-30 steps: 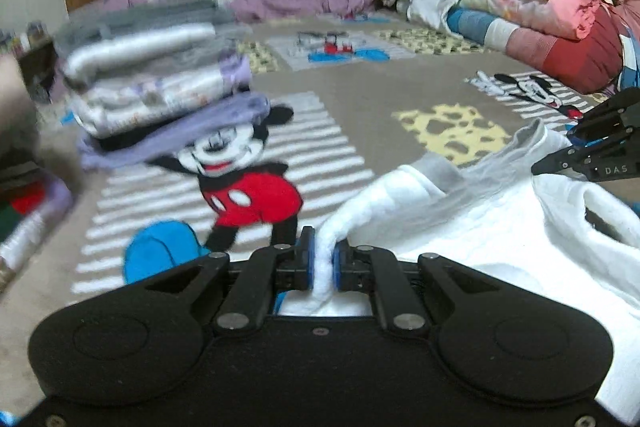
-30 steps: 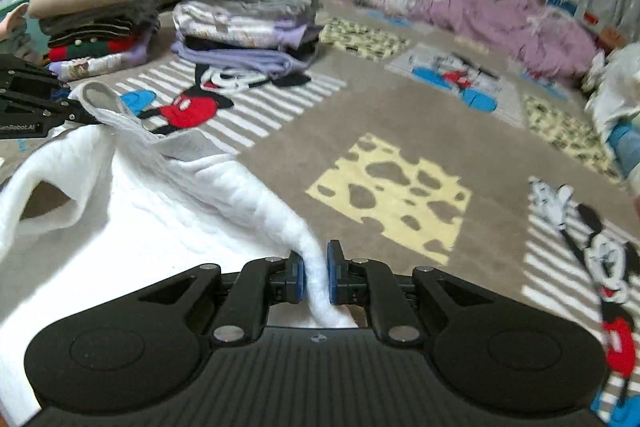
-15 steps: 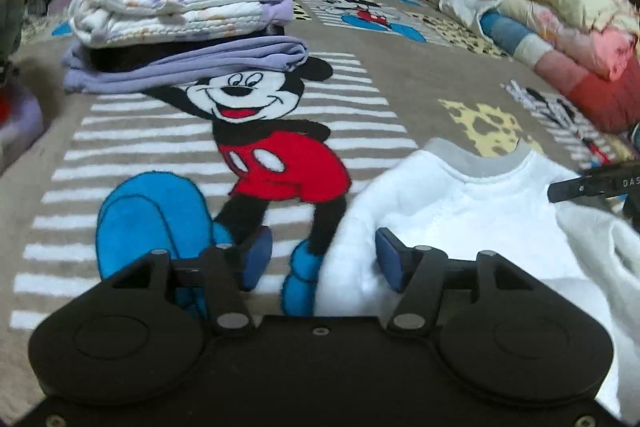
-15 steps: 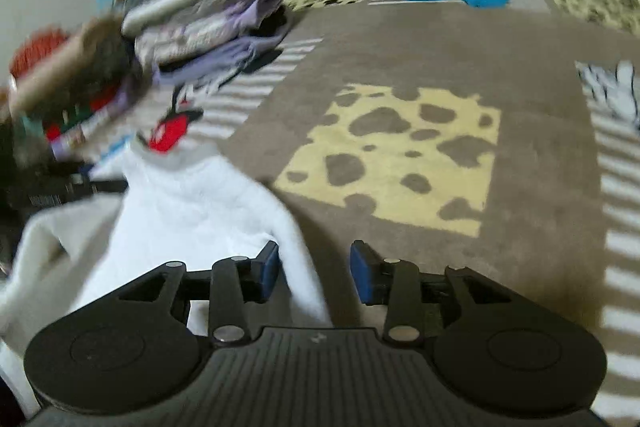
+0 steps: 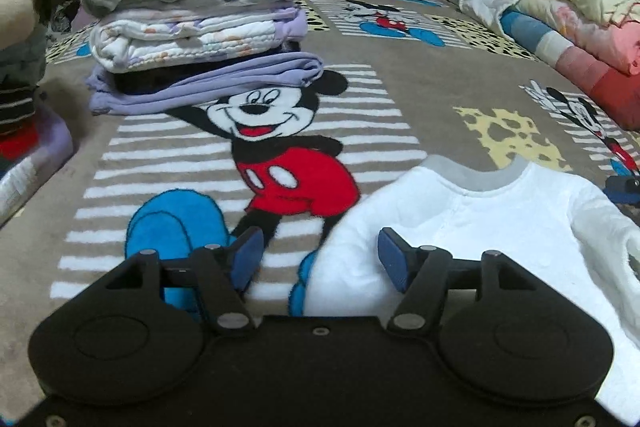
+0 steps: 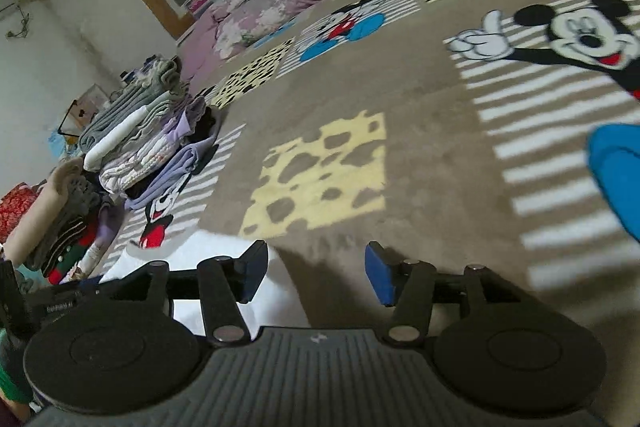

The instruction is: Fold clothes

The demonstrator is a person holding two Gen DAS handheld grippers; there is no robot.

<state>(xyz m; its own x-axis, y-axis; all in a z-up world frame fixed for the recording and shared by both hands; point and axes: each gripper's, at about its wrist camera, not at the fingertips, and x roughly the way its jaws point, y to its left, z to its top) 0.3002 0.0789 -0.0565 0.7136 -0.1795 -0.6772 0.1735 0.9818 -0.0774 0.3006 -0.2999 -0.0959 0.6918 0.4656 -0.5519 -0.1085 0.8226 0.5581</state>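
The white top [image 5: 472, 227] lies spread on the cartoon-print blanket [image 5: 400, 99]. Its grey collar [image 5: 476, 174] points away from me, toward the far bedding, and its body runs back toward my rig, so I judge its long axis to go roughly from my jaws outward, collar farthest.

My left gripper [image 5: 320, 255] has its jaws wide and holds nothing. The left edge of the top sits between them and just ahead, and the right finger is over white cloth. A stack of folded clothes [image 5: 192, 23] stands well ahead of the left jaw.

My right gripper [image 6: 316, 271] is also spread wide and empty. A corner of the top [image 6: 208, 267] lies by and under its left finger, with bare blanket [image 6: 440, 155] ahead of the right one. This view is tilted, so I can't read the top's lie from it.

I judge the top is laid out for folding, or already partly folded; I can't tell how its sleeves sit. For any fold I'd pinch matched points on both edges, only the layers I mean to move. Then I'd lift evenly and keep the crease square to the collar line.
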